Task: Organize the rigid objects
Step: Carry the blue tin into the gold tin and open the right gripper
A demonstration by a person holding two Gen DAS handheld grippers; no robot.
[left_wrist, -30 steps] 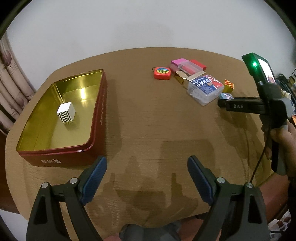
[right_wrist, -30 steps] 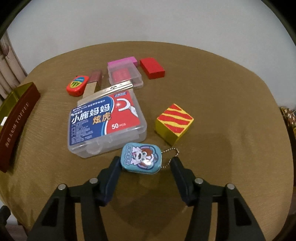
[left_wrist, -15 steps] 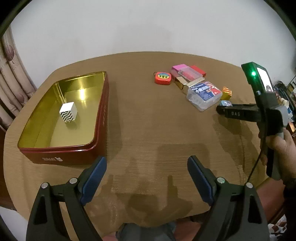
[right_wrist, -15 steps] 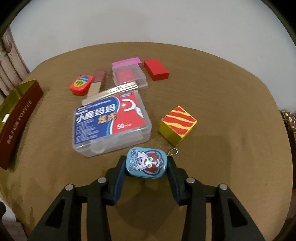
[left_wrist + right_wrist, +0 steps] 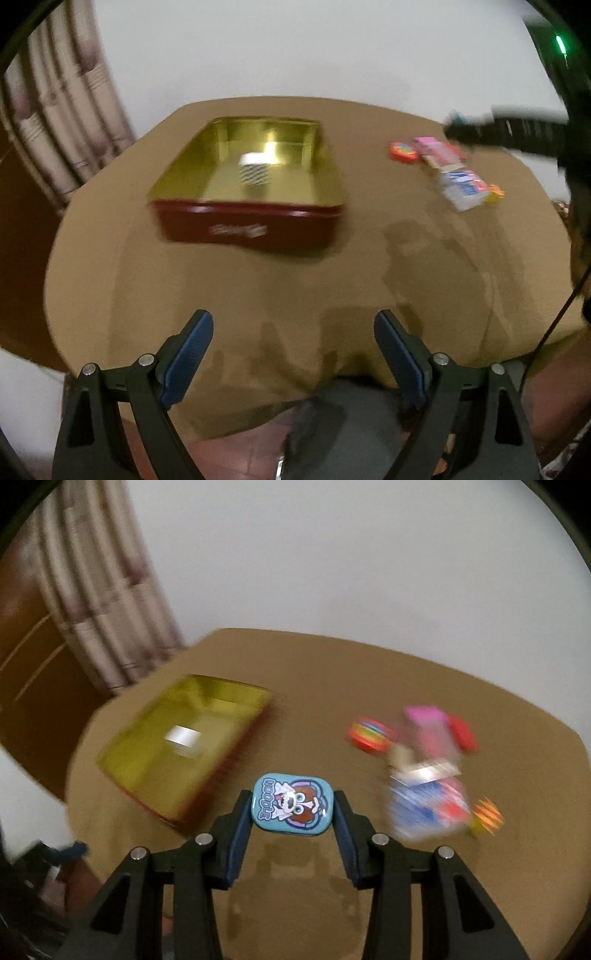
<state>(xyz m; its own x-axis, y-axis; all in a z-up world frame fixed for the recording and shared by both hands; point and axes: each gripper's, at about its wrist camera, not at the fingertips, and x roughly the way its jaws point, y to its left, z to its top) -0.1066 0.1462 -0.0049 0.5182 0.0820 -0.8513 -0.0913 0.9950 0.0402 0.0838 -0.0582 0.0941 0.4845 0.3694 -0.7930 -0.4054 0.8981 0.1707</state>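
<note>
My right gripper (image 5: 293, 805) is shut on a small light-blue cartoon tin (image 5: 292, 804), held in the air above the brown table. A red tin box with a gold inside (image 5: 177, 746) lies to its left, with a black-and-white zigzag cube (image 5: 183, 738) in it. In the left wrist view the same box (image 5: 251, 184) sits ahead with the cube (image 5: 254, 171) inside. My left gripper (image 5: 293, 339) hangs open and empty over the table's near edge. The right gripper (image 5: 480, 127) shows blurred at the upper right there.
A cluster stays on the table at the right: a red tape measure (image 5: 369, 734), pink box (image 5: 424, 716), red block (image 5: 461, 734), clear floss-pick box (image 5: 428, 808) and a red-and-yellow striped cube (image 5: 487, 816). A curtain (image 5: 96, 602) hangs at the left. Both views are motion-blurred.
My right gripper closed on the blue tin, lifted it off the table and swung left toward the red box. The left gripper pulled back and shifted, still open.
</note>
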